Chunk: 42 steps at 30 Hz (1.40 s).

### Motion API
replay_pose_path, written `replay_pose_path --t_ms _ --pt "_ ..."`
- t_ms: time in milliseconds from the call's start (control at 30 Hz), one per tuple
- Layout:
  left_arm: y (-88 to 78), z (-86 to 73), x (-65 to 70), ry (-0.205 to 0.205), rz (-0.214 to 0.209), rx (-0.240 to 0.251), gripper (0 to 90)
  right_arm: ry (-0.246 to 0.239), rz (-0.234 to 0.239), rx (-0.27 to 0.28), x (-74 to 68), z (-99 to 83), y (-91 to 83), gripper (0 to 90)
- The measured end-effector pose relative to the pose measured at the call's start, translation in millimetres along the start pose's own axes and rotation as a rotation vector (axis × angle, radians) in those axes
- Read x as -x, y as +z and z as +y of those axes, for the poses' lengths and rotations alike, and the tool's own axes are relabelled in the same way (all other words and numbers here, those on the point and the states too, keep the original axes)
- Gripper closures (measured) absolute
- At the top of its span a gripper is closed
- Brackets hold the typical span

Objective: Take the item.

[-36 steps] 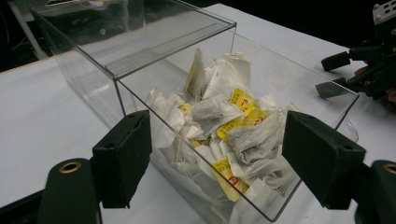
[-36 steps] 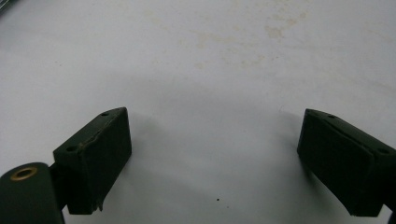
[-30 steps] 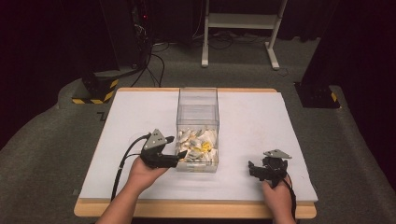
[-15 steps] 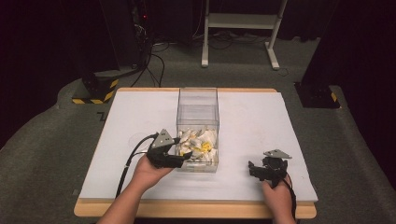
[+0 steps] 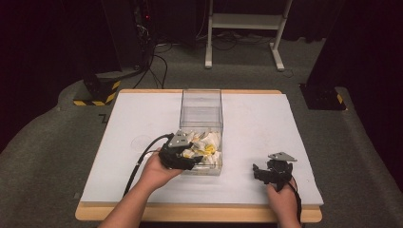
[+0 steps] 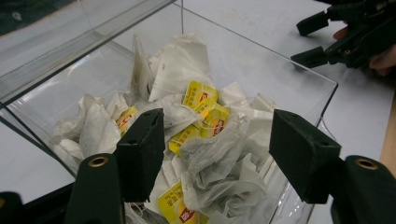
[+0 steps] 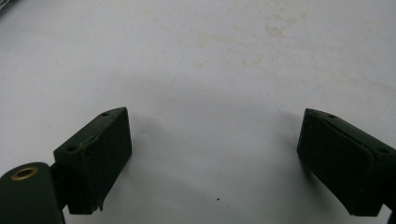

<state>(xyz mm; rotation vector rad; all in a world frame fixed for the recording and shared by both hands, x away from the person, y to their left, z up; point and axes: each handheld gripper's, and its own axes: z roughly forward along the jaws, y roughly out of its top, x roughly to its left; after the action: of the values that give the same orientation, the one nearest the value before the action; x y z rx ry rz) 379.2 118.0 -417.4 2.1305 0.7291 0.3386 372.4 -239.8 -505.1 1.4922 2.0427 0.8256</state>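
Left gripper (image 6: 217, 147) hangs with jaws wide apart just over the near rim of the clear box (image 5: 201, 111), above its heap of crumpled white tea bags (image 6: 205, 140) with yellow tags. Right gripper (image 7: 212, 163), also spread wide, sits well right of the box over bare white table (image 5: 266, 118); dark floor surrounds.

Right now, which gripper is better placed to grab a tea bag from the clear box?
Left. The left gripper hangs open right over the tea bags in the clear box. The right gripper sits open on the bare table, well apart from the box.
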Motion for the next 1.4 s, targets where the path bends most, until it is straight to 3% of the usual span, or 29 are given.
replay_pose_path --t_ms 167,367,600,800,967,1100,1233,1400 --pt "6.3 2.4 1.7 0.008 0.006 -0.036 40.3 0.0 0.0 0.0 0.0 0.0 0.0 10.1" --pt "15.0 2.6 4.9 0.036 0.044 -0.103 48.6 0.0 0.0 0.0 0.0 0.0 0.0 10.2" --pt "18.2 3.6 7.3 0.065 0.04 -0.13 58.4 0.0 0.0 0.0 0.0 0.0 0.0 10.2" --pt "18.9 3.8 6.9 0.06 0.04 -0.141 67.9 -0.001 0.0 0.001 0.0 -0.1 -0.1 10.2" --pt "17.9 3.9 5.0 0.049 0.038 -0.139 77.4 0.0 0.0 0.0 0.0 -0.1 -0.1 10.2" --pt "16.4 3.3 5.9 0.071 0.037 -0.131 87.5 0.0 0.001 0.0 0.0 -0.1 -0.1 10.2" --pt "14.9 1.7 8.1 0.077 0.03 -0.107 89.3 -0.001 0.0 0.0 0.0 -0.1 -0.1 10.2" --pt "10.4 -0.6 6.8 0.053 0.02 -0.054 89.6 -0.001 0.0 0.001 -0.1 -0.1 -0.2 10.3"
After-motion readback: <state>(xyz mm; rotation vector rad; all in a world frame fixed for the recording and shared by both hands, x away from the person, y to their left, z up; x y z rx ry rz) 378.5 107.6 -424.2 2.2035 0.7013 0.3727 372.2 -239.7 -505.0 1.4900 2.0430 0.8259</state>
